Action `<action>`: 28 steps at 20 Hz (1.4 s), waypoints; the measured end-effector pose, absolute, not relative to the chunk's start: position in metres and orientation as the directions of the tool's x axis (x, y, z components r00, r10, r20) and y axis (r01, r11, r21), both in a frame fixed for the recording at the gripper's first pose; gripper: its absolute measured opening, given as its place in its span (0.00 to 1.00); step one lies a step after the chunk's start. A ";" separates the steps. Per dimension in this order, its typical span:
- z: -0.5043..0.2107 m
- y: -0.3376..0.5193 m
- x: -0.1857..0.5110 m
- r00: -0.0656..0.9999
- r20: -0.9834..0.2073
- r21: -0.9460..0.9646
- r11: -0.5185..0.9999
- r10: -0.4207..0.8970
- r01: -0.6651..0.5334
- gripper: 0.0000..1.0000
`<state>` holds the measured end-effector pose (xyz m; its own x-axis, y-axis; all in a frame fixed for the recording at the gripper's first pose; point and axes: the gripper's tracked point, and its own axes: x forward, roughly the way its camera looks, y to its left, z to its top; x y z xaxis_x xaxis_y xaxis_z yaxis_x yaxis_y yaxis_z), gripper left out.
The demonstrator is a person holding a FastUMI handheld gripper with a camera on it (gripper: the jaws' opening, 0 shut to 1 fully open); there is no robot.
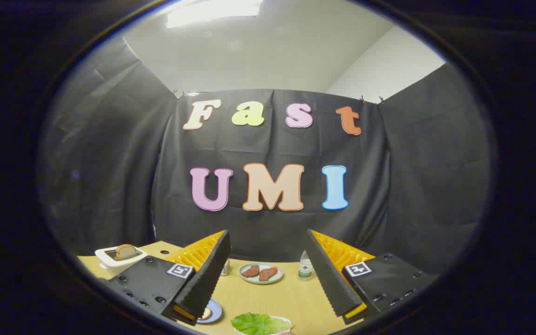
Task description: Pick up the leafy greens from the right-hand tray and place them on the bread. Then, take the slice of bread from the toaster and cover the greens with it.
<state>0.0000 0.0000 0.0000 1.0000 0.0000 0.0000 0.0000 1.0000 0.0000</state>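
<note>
Gripper view looks out over a light wooden table (291, 298) with the gripper (268, 279) held above it, its two fingers spread wide and holding nothing. Each finger carries a square black-and-white marker tag (178, 270) on its housing; no legible writing shows on the tags or on anything else on the table. The leafy greens (255, 323) lie in a white tray (286, 321) below the gap between the fingers, close in. Beyond the fingers sits a pale plate (261, 279) with two reddish-brown pieces of meat (259, 272), and a clear bottle (305, 266) stands just beside the right finger. Out past the left finger, a white toaster (120, 261) holds a slice of bread (125, 251) upright in its slot. A small blue-rimmed plate (210, 312) peeks from under the left finger, its contents mostly hidden
</note>
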 end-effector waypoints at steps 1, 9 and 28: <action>-0.001 -0.003 -0.001 1.000 -0.001 0.000 1.000 -0.002 0.002 1.00; -0.006 -0.021 -0.002 1.000 -0.010 0.013 1.000 -0.018 0.019 1.00; -0.053 -0.005 0.024 0.961 -0.139 -0.041 0.968 0.241 -0.249 1.00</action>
